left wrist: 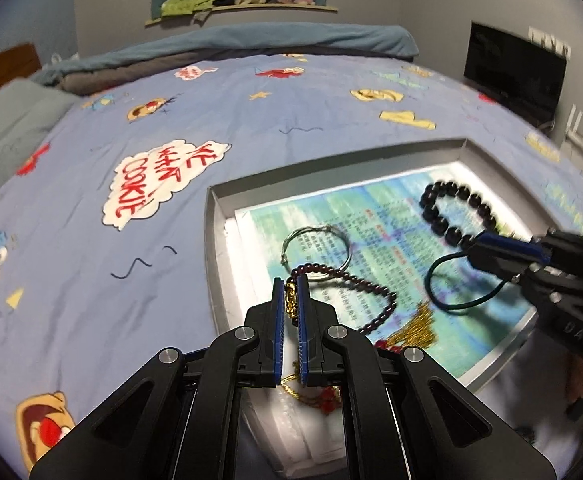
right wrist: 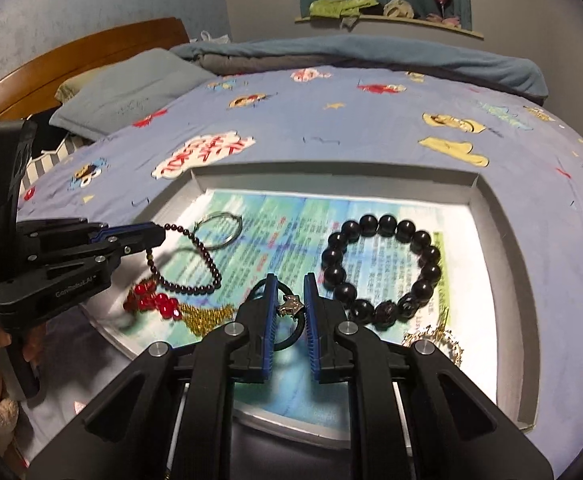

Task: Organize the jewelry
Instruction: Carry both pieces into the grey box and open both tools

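Observation:
A grey tray [left wrist: 215,240] lined with printed paper lies on the bed and holds the jewelry. My left gripper [left wrist: 290,285] is shut on the gold charm of a dark red bead bracelet [left wrist: 371,288]; the right wrist view shows this bracelet [right wrist: 195,246] hanging from it. My right gripper [right wrist: 290,280] is shut on a thin black cord loop with a small metal star charm [right wrist: 289,305]; the loop [left wrist: 437,280] also shows in the left wrist view. A black large-bead bracelet [right wrist: 383,268] and a silver ring bangle [right wrist: 221,230] lie on the paper.
Red beads with a gold tassel [right wrist: 163,304] and a gold chain [right wrist: 435,338] lie in the tray's near part. The tray sits on a blue cartoon-print bedspread [left wrist: 91,220]. Pillows [right wrist: 127,92] and a wooden headboard [right wrist: 71,60] are at the far left.

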Demonstrator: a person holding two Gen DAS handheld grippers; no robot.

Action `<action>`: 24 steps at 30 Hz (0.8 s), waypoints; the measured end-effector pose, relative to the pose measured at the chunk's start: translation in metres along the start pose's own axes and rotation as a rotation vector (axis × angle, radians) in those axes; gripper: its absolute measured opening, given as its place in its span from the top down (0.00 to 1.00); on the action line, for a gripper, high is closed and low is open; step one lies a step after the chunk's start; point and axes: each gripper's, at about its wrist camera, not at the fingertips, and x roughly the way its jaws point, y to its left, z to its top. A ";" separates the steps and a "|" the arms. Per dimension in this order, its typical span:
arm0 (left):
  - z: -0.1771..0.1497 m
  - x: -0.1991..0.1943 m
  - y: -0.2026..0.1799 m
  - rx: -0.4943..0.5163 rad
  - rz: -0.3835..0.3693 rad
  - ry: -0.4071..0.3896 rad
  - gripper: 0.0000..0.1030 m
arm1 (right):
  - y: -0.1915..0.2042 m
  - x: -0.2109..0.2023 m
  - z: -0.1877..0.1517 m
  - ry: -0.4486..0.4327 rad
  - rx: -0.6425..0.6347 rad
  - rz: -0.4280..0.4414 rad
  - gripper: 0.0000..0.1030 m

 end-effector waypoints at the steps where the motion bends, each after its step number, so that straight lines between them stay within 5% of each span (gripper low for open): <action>1: -0.001 0.002 -0.002 0.015 0.011 0.003 0.93 | 0.000 0.001 -0.001 0.011 -0.002 0.000 0.87; 4: -0.003 0.006 -0.002 0.022 0.019 0.015 0.93 | -0.001 0.002 -0.003 0.022 0.005 0.005 0.85; 7: -0.004 0.008 -0.002 0.021 0.025 0.023 0.93 | -0.004 -0.002 -0.003 0.010 0.021 0.008 0.61; 12: -0.004 0.002 -0.004 0.023 0.025 0.012 0.92 | -0.009 -0.014 -0.002 -0.024 0.037 -0.009 0.55; 15: -0.004 -0.007 -0.006 0.023 0.028 -0.014 0.73 | -0.015 -0.025 0.000 -0.053 0.057 -0.029 0.52; 19: -0.003 -0.022 -0.008 0.025 0.036 -0.045 0.70 | -0.022 -0.040 0.002 -0.083 0.091 -0.056 0.45; 21: -0.003 -0.030 -0.007 0.012 0.035 -0.062 0.65 | -0.027 -0.053 0.001 -0.114 0.125 -0.075 0.13; 24: -0.004 -0.043 -0.006 -0.001 0.066 -0.094 0.37 | -0.032 -0.070 -0.001 -0.163 0.155 -0.110 0.05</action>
